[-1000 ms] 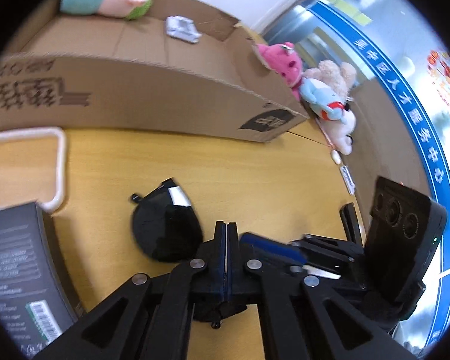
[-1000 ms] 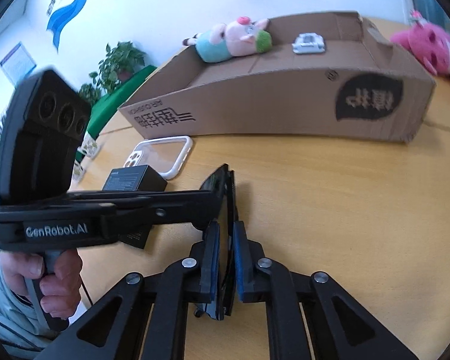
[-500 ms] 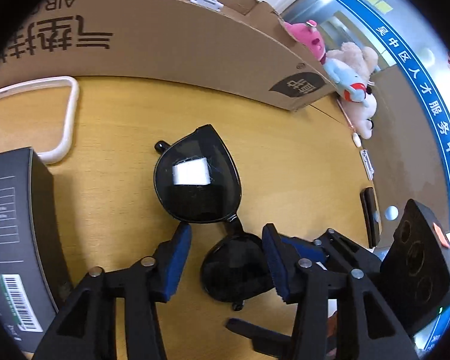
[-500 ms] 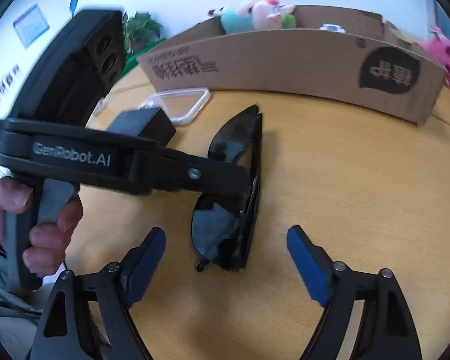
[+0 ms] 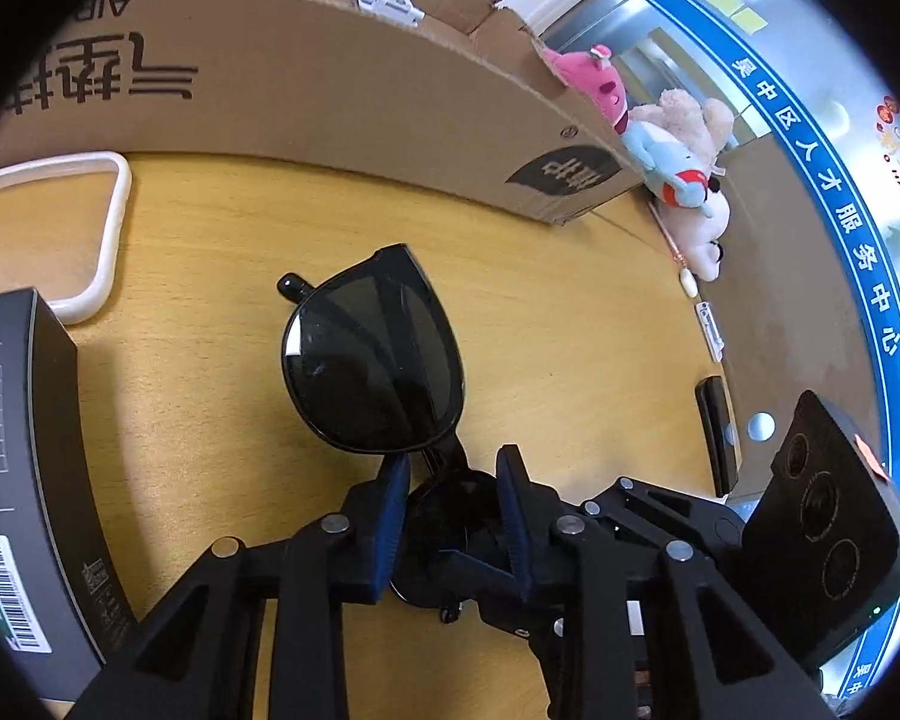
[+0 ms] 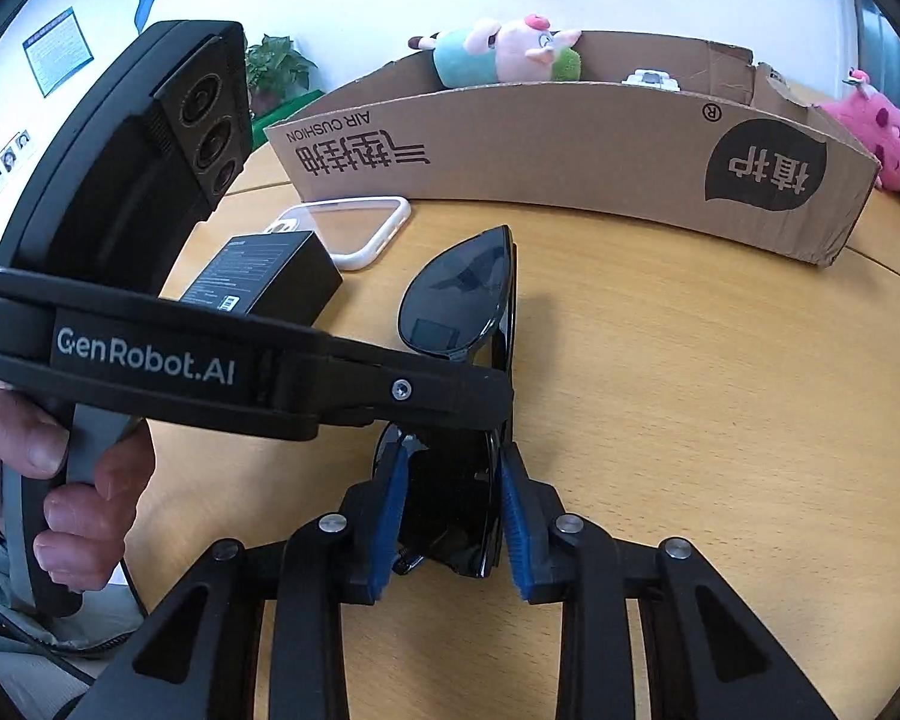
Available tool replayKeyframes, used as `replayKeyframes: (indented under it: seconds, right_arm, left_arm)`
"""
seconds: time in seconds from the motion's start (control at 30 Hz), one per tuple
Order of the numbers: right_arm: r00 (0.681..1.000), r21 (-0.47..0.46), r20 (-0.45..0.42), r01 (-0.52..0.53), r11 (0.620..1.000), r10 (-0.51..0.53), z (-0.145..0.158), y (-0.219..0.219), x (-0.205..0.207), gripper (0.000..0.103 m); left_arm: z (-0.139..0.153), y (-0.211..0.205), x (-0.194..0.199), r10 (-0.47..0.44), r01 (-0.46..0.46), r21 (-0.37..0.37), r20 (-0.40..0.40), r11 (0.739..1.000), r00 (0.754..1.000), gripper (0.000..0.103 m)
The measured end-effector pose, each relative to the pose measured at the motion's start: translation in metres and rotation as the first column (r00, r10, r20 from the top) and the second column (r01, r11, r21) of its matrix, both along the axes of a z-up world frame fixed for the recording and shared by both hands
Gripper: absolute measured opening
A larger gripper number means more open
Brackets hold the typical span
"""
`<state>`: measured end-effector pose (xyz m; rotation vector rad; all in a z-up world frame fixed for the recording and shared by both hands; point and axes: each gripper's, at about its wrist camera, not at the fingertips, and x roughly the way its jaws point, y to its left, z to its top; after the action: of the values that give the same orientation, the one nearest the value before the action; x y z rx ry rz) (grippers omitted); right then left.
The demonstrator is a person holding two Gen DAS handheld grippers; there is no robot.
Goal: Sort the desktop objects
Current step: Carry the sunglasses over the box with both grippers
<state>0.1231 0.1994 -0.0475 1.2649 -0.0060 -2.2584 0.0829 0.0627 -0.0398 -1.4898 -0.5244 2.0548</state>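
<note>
Black sunglasses (image 5: 372, 372) lie folded on the wooden table (image 5: 570, 312), in front of the long cardboard box (image 5: 306, 96), and both claws meet at their near lens. The left gripper (image 5: 450, 516) has just been closing, and its blue pads (image 5: 390, 516) now sit tight against either side of that lens. The right gripper (image 6: 450, 516) has likewise been closing (from a much wider spread); its pads (image 6: 513, 522) bracket the same end of the frame, the right one against the edge, though whether the left one presses on it I cannot tell. In the right wrist view the left gripper's body crosses over the glasses, held by a hand (image 6: 48, 480) at the left edge. A black carton (image 6: 264, 282) and a clear white-rimmed phone case (image 6: 354, 228) lie just left of the glasses. Inside the box rest a pig plush (image 6: 504, 54) and a small white object (image 6: 651, 79); more soft toys (image 5: 672, 144) are heaped at its right end.
</note>
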Motion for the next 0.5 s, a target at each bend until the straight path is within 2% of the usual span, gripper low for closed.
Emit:
replayKeyframes:
  seconds: [0.3, 0.5]
  right_arm:
    - [0.999, -0.044, -0.045, -0.004, 0.999, 0.002, 0.022, 0.002, -0.007, 0.025]
    - [0.992, -0.049, -0.121, -0.024, 0.999, 0.018, 0.051, -0.007, -0.022, 0.025]
  left_arm:
    - [0.030, -0.007, -0.005, 0.021, -0.020, 0.011, -0.086, 1.000, 0.996, 0.027]
    - [0.069, -0.014, -0.022, 0.015, -0.018, -0.015, -0.186, 1.000, 0.982, 0.027]
